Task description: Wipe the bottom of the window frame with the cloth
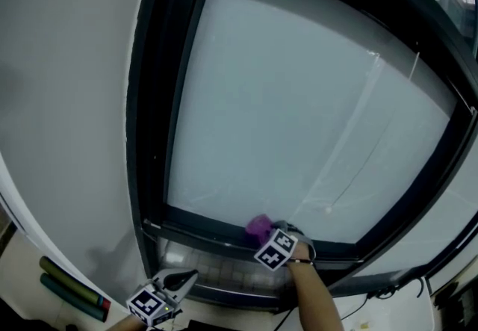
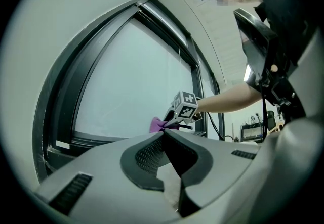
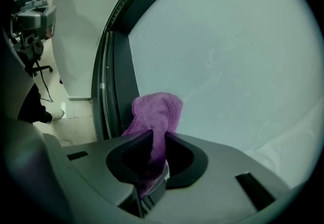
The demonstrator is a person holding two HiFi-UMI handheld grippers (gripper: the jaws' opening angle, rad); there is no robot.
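The right gripper (image 3: 155, 143) is clenching the purple cloth (image 3: 156, 109), its two jaws pressing together on a fold of it. Most of the cloth is bulging out ahead of the jaw tips, and a smaller tail is hanging back between the jaws toward the gripper's body. The bunched front of the cloth is pressing against the bottom of the window frame (image 1: 213, 220), the dark rail directly ahead of the gripper, right where that rail is meeting the glass (image 1: 299, 113). In the right gripper view the glass is filling the space ahead and to the right of the jaws, while the dark frame is running along their left. A bare forearm (image 1: 317, 298) is reaching up behind this gripper, and its marker cube (image 1: 275, 249) is facing the head camera.

The left gripper (image 2: 164, 135) is holding nothing: its jaws are sitting closed against each other, tips touching, with no object between them. It is hanging lower than the right gripper, apart from the bottom rail, and is pointing toward the other gripper, so the cloth and the marker cube are showing just beyond its jaw tips in its own view. Between the two grippers, below the frame, a pale sill (image 1: 224, 271) is showing. To the left of the left gripper, rolled green items (image 1: 71, 291) are lying low beside the white wall (image 1: 67, 98).
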